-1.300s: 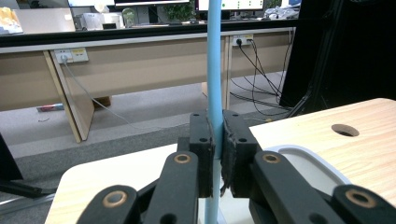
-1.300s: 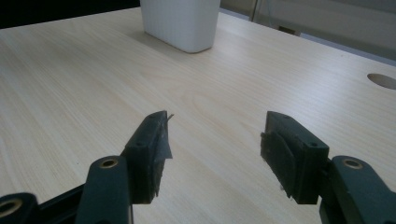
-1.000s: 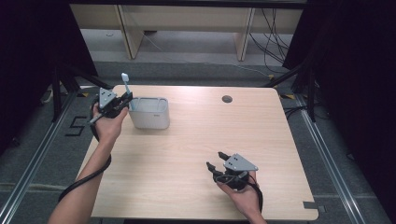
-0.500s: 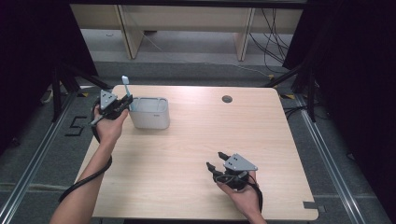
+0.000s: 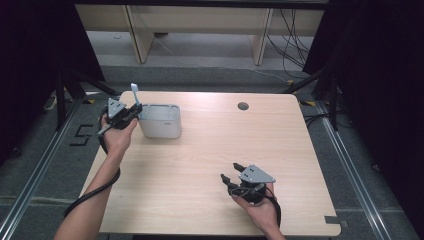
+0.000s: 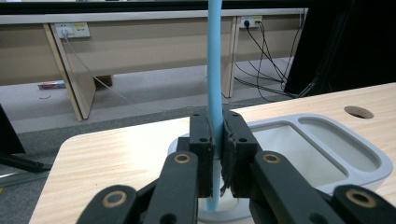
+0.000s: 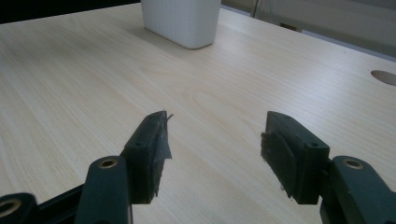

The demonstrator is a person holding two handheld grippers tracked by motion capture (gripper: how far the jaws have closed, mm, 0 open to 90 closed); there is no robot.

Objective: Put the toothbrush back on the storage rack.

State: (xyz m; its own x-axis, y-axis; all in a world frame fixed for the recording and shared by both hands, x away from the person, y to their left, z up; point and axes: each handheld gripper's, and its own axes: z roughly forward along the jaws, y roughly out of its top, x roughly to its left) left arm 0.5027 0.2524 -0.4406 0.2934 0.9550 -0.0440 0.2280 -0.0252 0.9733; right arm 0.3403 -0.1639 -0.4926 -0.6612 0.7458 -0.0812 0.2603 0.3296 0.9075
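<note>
Step in hand: the left gripper [image 6: 215,154] holds a light blue stick [image 6: 215,70] upright at the holder's near-left end, at about 9 o'clock of it, seemingly lowering it in
Left jaws: clamped tight on the stick's lower shaft
Right gripper [image 5: 235,176]: idle at 5 o'clock on the table [image 5: 210,150], jaws spread wide, holding nothing
Next move: probably sink the stick into a compartment, then release
Stick: slim, smooth, straight
Holder [image 5: 160,121]: white, rounded oblong, glossy-looking, two open compartments
Table: pale wood grain, round hole at 1 o'clock
</note>
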